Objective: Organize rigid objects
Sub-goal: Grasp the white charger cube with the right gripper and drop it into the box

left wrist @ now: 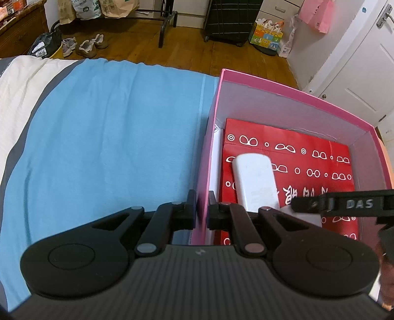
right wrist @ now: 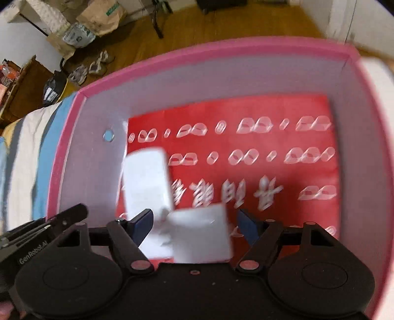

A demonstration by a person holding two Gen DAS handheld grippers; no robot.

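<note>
A pink box (left wrist: 295,91) with white inner walls stands on the bed, lined with a flat red patterned bag (left wrist: 307,160). My left gripper (left wrist: 202,209) is shut on the box's left wall. A white oblong object (left wrist: 253,182) lies on the red bag (right wrist: 246,147). In the right wrist view my right gripper (right wrist: 194,216) hangs inside the pink box (right wrist: 221,49), open, with a white block (right wrist: 200,233) between its jaws and a gap on each side. The white oblong object (right wrist: 146,182) lies just left of the block. The picture is blurred.
The bed's blue sheet (left wrist: 110,135) spreads to the left of the box. Beyond it on the wooden floor (left wrist: 192,51) are shoes (left wrist: 86,45), paper bags, a black suitcase (left wrist: 229,19) and a white door (left wrist: 357,86) at right.
</note>
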